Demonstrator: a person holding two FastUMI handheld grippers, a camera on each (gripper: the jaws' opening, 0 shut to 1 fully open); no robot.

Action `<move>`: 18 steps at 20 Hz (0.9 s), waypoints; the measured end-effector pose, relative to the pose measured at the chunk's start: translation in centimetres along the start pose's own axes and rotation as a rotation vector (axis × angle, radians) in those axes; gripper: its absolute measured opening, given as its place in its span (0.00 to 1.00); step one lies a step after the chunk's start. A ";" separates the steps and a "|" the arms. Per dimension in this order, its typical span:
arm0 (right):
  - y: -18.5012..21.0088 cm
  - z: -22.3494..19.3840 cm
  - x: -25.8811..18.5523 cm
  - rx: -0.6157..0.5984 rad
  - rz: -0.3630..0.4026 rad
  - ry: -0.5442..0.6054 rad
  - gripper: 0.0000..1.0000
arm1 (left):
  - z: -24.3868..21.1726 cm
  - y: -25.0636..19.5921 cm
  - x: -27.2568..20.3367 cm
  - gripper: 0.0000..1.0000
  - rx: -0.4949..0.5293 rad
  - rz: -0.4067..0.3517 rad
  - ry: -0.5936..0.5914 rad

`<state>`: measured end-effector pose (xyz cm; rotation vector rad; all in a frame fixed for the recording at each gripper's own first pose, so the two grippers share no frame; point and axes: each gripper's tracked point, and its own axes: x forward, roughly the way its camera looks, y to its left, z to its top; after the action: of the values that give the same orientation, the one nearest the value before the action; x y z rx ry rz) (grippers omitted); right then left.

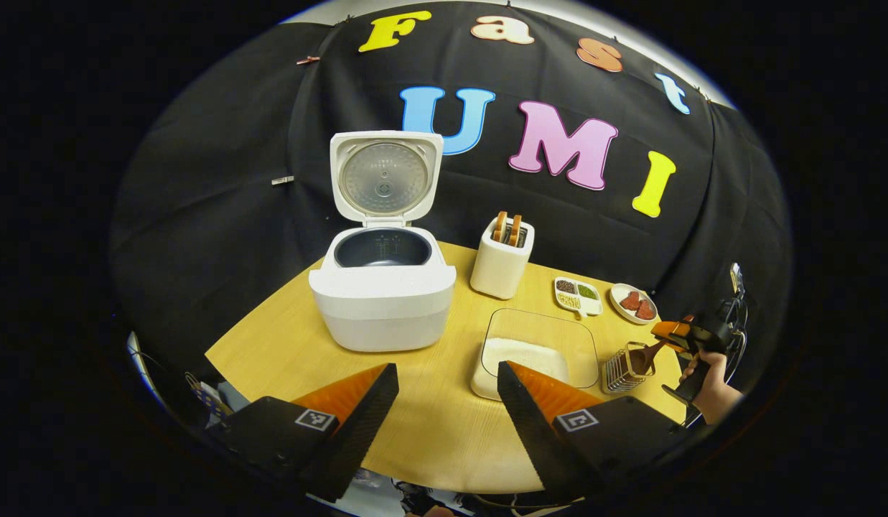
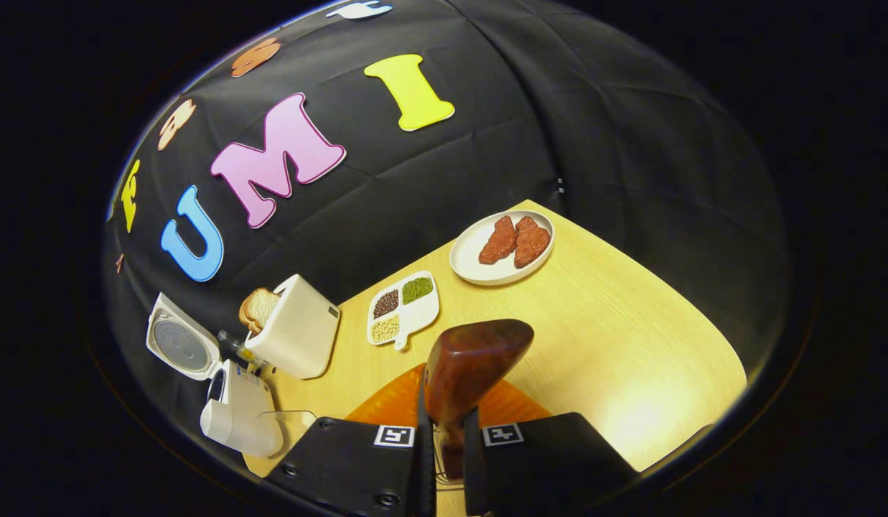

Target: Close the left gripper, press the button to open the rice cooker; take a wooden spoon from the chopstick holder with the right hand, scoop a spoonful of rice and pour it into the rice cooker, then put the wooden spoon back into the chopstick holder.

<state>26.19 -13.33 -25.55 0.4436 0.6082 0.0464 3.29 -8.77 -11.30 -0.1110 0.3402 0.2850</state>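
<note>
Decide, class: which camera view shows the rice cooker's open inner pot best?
The left gripper view: the rice cooker faces it, lid up, dark inner pot visible. The right gripper view shows the cooker small, tilted at the edge, its pot barely visible.

On the desk (image 1: 429, 431): cooker (image 1: 382, 287) at left, lid up; toaster (image 1: 502, 258) just right of it; rice tray (image 1: 537, 352) in front of the toaster; holder (image 1: 625, 368) right of the tray; bean dish (image 1: 578, 294) and plate (image 1: 632, 303) behind.

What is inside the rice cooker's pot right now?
The rice cooker stands open; the dark inner pot shows only bare upper wall. Its bottom is hidden behind the front rim.
</note>
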 end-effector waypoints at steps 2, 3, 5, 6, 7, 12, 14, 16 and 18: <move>0.0 -0.5 -0.3 0.013 0.003 0.009 0.18 | 0.6 0.2 0.0 0.96 0.003 0.004 -0.010; 0.1 -0.4 -0.2 0.020 0.008 0.006 0.24 | 1.0 0.5 0.1 0.96 0.006 0.005 -0.016; 0.5 0.1 -1.3 0.027 0.022 -0.011 0.19 | 1.8 0.9 0.4 0.96 0.009 0.005 -0.029; 0.5 0.1 -1.7 0.018 0.021 -0.020 0.34 | 2.3 1.1 0.6 0.96 0.010 0.005 -0.038; 0.8 0.0 -2.2 0.009 0.025 -0.023 0.55 | 3.0 1.4 0.8 0.96 0.013 0.004 -0.049; -0.2 0.5 -5.1 -0.094 -0.037 -0.079 0.98 | 6.7 3.5 2.2 0.96 0.043 0.008 -0.107; -0.7 1.4 -7.0 -0.134 -0.067 -0.131 0.99 | 9.0 4.3 2.6 0.96 0.069 0.014 -0.145; -1.1 2.2 -9.0 -0.183 -0.098 -0.188 0.98 | 11.1 5.7 3.1 0.96 0.080 0.024 -0.187; -1.3 2.9 -10.7 -0.238 -0.128 -0.237 0.98 | 13.2 6.1 3.6 0.96 0.054 0.026 -0.214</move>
<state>18.86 -17.47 -18.19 0.1748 0.3909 -0.0548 8.89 0.06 -0.53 -0.0222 0.1369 0.3104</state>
